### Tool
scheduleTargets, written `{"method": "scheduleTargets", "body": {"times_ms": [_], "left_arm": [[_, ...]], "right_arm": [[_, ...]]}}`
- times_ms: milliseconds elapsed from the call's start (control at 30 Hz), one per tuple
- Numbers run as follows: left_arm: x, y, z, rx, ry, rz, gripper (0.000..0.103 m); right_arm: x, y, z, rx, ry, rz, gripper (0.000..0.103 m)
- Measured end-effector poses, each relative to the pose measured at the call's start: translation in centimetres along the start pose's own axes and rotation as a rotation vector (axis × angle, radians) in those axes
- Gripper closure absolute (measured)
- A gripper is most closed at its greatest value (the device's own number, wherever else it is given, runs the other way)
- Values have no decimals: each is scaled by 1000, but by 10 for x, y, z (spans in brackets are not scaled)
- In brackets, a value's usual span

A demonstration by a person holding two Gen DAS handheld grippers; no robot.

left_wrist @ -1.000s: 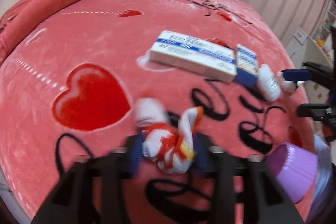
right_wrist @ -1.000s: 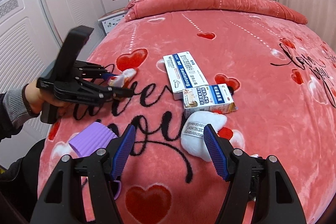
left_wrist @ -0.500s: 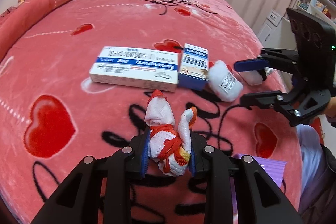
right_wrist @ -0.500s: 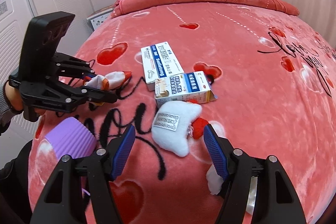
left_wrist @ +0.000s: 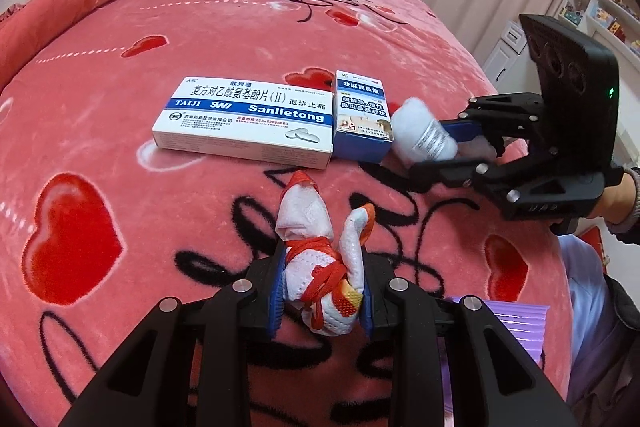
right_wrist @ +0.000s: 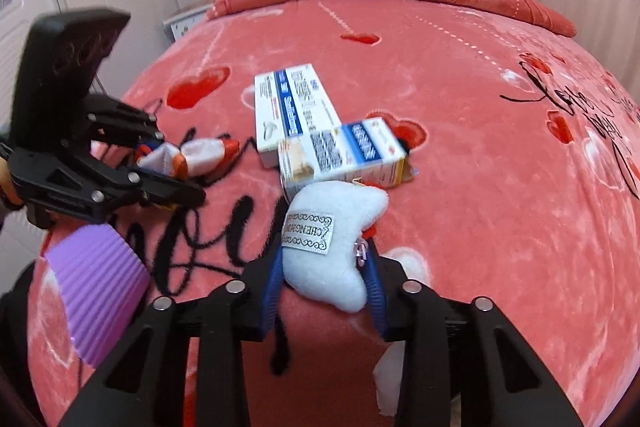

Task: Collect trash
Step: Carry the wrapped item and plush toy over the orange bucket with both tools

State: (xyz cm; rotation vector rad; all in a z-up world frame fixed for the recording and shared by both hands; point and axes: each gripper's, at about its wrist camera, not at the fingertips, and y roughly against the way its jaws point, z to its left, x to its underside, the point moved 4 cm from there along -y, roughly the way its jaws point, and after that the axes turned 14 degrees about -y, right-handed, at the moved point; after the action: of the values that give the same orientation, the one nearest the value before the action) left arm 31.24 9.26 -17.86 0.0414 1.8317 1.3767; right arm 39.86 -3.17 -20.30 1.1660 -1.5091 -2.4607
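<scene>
Pink bedspread (left_wrist: 200,27), claws (left_wrist: 322,291) (right_wrist: 326,275) gripping wrapper (left_wrist: 320,267), pouch (right_wrist: 332,239)

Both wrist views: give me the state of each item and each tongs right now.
Left tongs: shut on crumpled wrapper.
Right tongs: shut on white plush.
Long medicine box: flat on blanket, closed.
Small blue box: lying beside it, touching.
Purple cup: at bed edge, tilted.

Pink blanket (left_wrist: 200,27) with red hearts; purple bin (right_wrist: 96,291).
</scene>
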Motion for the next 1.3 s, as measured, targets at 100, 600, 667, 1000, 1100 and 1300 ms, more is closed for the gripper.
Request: {"method": "scheduleTargets", "body": {"times_ms": [100, 600, 667, 1000, 1100, 1300], "left_arm": [[-2, 8, -1, -11, -1, -6, 73], [-22, 76, -58, -77, -59, -57, 73], [-25, 85, -71, -82, -74, -62, 73], [-31, 118, -158, -83, -159, -86, 73], [-34, 120, -189, -68, -189, -91, 73], [-52, 108, -247, -20, -268, -99, 73]], "right_arm": [[-1, 12, 1, -13, -8, -20, 67], [26, 117, 41, -94, -2, -104, 67], [35, 134, 46, -97, 1, -113, 67], [92, 215, 56, -92, -21, -164, 67], [112, 240, 53, -85, -35, -187, 67], [152, 293, 29, -35, -93, -243, 67]]}}
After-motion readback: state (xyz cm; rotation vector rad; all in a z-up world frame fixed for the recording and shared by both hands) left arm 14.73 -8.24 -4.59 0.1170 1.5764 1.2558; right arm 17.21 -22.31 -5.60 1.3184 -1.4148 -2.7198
